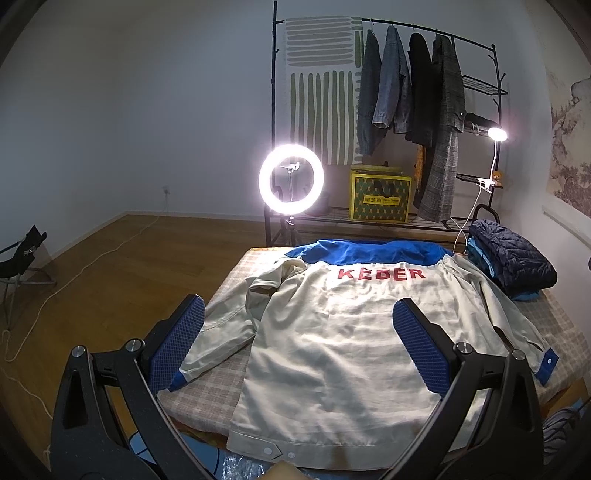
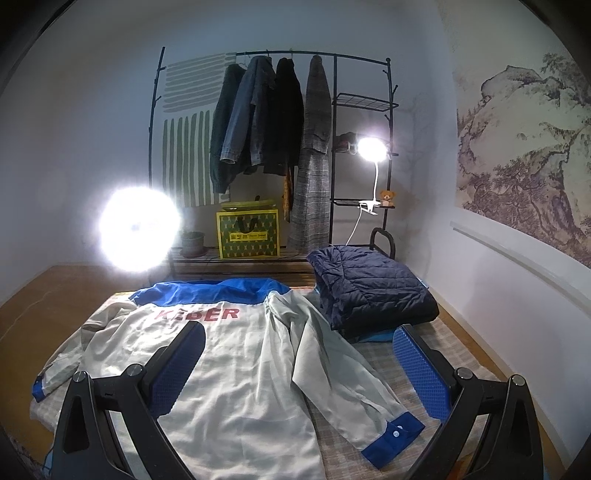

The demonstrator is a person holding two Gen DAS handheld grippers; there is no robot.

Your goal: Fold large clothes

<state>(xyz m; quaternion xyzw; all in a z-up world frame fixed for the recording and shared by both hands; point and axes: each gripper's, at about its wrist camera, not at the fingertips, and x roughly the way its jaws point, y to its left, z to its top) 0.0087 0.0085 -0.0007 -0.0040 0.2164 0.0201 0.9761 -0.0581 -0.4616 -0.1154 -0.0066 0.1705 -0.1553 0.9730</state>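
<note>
You've got a lit ring light (image 1: 291, 179) left of the clothes rack (image 1: 384, 22) w/ hanging coats (image 1: 410, 92), a yellow box (image 1: 380, 197) on its bottom shelf, clip lamp (image 1: 496, 133) & teddy (image 2: 388, 197) at right.

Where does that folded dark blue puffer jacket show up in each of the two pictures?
Left wrist view: puffer jacket at far right, beyond the cream jacket's right sleeve.
Right wrist view: puffer jacket right of centre, beside the collar.
Shared landmark: yellow box on the rack.
</note>
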